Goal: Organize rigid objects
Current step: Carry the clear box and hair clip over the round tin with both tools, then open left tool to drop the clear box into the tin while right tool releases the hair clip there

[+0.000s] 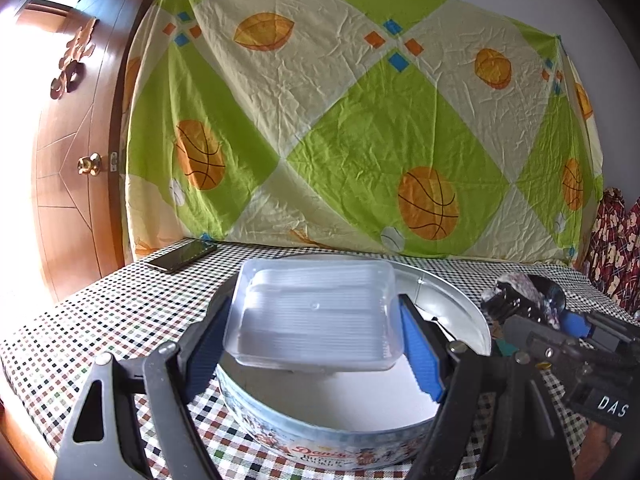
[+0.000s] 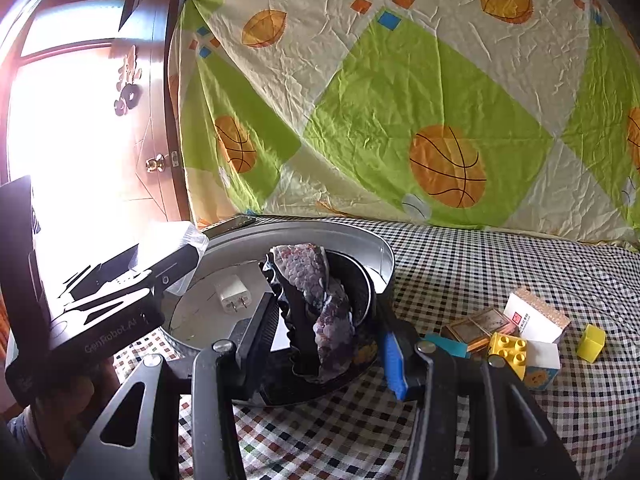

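My left gripper point(image 1: 314, 322) is shut on a clear plastic box point(image 1: 316, 304), its blue pads pressing on the box's two short sides. The box hangs tilted just above an open round cookie tin point(image 1: 320, 440). In the right wrist view the tin point(image 2: 360, 240) holds a white charger plug point(image 2: 234, 294), and the clear box point(image 2: 176, 236) shows at its left rim. My right gripper point(image 2: 326, 320) is shut on a black fluted round dish point(image 2: 366, 288) with a purple speckled piece point(image 2: 312, 272) in it, close in front of the tin. The right gripper point(image 1: 536, 312) also appears right of the tin.
A phone point(image 1: 182, 256) lies at the table's back left on the checked cloth. To the right lie a yellow stud brick point(image 2: 508, 346), a yellow cube point(image 2: 592, 342), a white box point(image 2: 536, 318) and a flat brown box point(image 2: 476, 326). A wooden door point(image 1: 72, 160) stands left.
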Tool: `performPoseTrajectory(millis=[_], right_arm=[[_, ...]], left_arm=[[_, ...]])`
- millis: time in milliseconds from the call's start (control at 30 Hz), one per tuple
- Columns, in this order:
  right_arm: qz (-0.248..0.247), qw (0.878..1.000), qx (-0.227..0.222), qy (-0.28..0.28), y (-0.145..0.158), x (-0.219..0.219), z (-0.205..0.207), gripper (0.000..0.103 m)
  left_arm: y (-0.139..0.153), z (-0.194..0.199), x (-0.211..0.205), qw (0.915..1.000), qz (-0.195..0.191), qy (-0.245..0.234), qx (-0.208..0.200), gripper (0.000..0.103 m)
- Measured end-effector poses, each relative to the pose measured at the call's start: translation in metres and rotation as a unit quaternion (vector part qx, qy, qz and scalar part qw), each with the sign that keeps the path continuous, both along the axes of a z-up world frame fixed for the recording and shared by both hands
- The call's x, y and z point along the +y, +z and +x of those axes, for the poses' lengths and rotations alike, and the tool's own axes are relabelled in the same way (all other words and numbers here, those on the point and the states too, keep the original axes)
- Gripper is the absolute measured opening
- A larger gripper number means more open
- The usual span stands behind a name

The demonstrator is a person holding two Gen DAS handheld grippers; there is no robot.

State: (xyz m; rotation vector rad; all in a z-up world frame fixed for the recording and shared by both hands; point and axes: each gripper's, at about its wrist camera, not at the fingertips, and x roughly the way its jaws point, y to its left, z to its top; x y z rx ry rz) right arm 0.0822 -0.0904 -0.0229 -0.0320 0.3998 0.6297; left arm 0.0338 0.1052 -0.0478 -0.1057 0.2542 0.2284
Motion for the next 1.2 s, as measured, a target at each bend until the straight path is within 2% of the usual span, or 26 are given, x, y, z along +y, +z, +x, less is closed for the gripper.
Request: performPoseTrajectory(millis=[167,333,633,900,967,1033,1133,1200], right_arm=[[-0.017,1.0,-0.006,0.012,0.01,0.016,0.011,0.05],[-0.033,0.999,0.008,0.023,0.013,0.031,0.035,0.05],[-0.065,0.995,0.077,0.026,0.0,0.056,0.091,0.05],[-0.051,0.991,0.123,0.03,-0.012,0.065,0.111,0.051],[-0.046,0.99,0.128,0.03,-0.013,0.066,0.113,0.053],[-0.037,0.991,0.127,0.03,-0.01,0.064,0.112,0.06],[-0.024,0.992,0.12,0.026,-0.002,0.051,0.107,0.067],[-0.02,0.993,0.115,0.02,0.002,0.037,0.101,0.068]], left_arm=[[0.0,0.012,0.004,0.9996,-0.002,-0.009,0.026,0.08],[0.007,0.028,0.014,0.9979,-0.027,-0.029,0.051,0.08],[0.011,0.064,0.02,0.9925,-0.014,-0.039,0.115,0.08],[0.006,0.08,0.022,0.989,0.005,-0.025,0.146,0.08],[0.005,0.083,0.022,0.9884,0.009,-0.017,0.151,0.081],[0.004,0.084,0.022,0.988,0.01,-0.011,0.154,0.082],[0.006,0.081,0.022,0.9889,0.01,-0.004,0.148,0.088],[0.008,0.074,0.021,0.9903,0.012,0.004,0.138,0.092]])
